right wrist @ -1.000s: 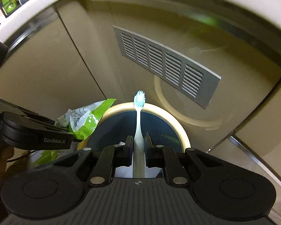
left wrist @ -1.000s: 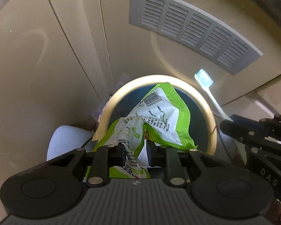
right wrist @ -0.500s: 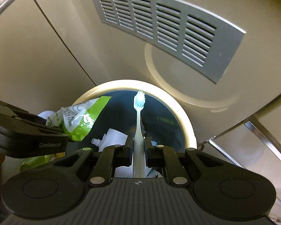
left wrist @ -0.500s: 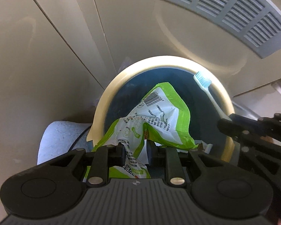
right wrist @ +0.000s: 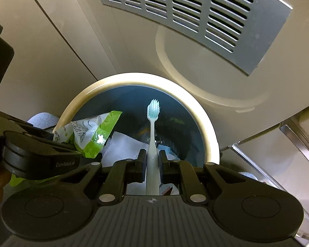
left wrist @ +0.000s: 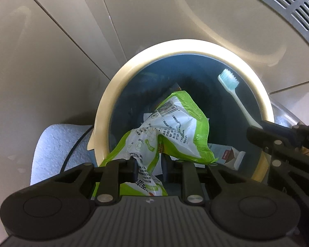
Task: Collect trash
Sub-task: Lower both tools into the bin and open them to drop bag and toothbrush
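The left claw (left wrist: 148, 163) grips a crumpled green-and-white snack wrapper (left wrist: 171, 129) over the cream-rimmed trash bin (right wrist: 208, 127); the right claw (right wrist: 152, 162) pinches a toothbrush (right wrist: 152, 127) above it. Both await release; other litter already lies inside.

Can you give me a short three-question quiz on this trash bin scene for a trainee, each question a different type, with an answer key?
1. True or false: the right gripper is shut on the toothbrush.
2. Multiple choice: what does the left gripper hold? A) a paper cup B) a green and white wrapper C) a bottle
3. Fill in: both held items are over the opening of the ___, which has a cream rim.

Key
1. True; its bristles point away from the camera.
2. B.
3. Trash bin; paper scraps already lie inside it.
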`<state>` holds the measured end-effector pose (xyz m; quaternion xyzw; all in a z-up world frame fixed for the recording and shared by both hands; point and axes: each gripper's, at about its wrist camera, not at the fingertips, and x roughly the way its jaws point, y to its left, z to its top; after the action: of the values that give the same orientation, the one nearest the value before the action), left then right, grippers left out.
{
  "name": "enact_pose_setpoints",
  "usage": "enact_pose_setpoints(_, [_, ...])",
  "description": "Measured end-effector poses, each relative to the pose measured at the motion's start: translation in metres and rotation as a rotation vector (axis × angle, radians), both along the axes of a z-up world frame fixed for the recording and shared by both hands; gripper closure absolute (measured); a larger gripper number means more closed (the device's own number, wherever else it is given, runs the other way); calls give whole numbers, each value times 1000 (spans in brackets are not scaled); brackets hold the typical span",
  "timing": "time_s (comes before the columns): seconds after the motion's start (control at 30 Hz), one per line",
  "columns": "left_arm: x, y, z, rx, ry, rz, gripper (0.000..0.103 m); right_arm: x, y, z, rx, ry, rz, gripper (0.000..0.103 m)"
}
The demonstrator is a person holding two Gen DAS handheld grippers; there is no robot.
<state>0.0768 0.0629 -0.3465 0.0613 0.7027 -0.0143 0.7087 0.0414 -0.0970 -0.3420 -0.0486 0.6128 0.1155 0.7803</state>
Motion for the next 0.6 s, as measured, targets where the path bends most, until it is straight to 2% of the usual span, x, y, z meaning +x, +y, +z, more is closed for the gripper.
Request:
enact_pose_setpoints(0.47, [3, -10, -15, 34, 13, -12, 78, 1, 3, -12, -20, 9, 0, 89])
enact_pose_setpoints(0.57, [3, -12, -17, 38, 19, -20, 73, 2, 3, -18, -29, 12, -9, 89])
enact_pose_setpoints(0.6, [3, -14, -18, 42, 21, -25, 58, 3, 3, -19, -33, 14, -13, 89])
